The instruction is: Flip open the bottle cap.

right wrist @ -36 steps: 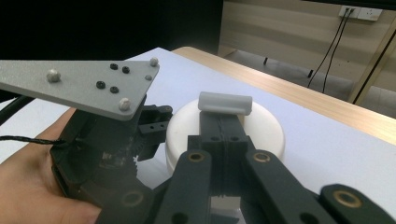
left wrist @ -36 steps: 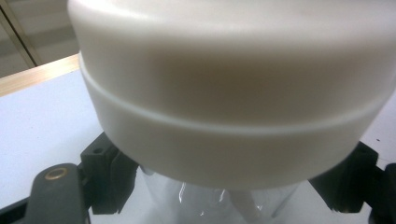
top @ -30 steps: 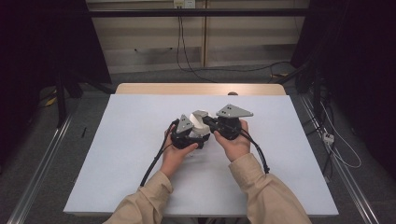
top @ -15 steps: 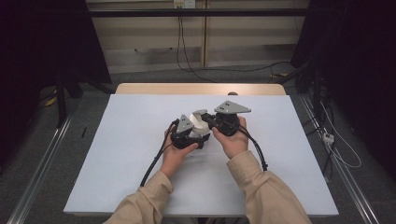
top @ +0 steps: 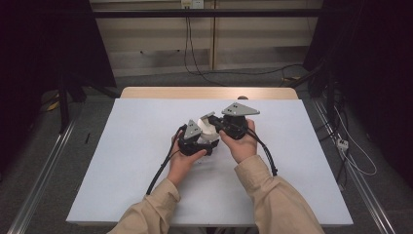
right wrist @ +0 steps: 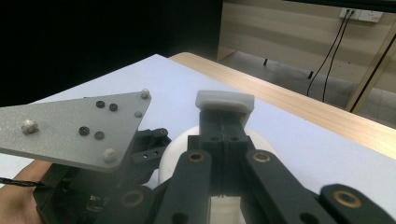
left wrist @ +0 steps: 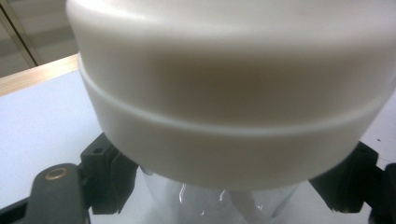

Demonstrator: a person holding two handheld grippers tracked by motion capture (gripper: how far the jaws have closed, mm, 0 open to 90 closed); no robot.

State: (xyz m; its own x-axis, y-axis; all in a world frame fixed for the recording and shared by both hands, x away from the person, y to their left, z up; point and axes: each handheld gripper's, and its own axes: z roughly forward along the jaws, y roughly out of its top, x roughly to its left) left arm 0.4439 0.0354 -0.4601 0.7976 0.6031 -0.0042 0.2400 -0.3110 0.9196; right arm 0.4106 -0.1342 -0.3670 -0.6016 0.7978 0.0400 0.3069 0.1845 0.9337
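The clear jar point(left wrist: 219, 205) with its white lid point(left wrist: 233, 116) stands at the middle of the table point(top: 122, 161), held between both hands. The left claw point(top: 197, 146) is clamped on the jar's body just under the lid. The right claw point(right wrist: 225, 105) has its jaws pressed together, resting above the lid. The lid is still on; judging by that, the opening is barely begun.
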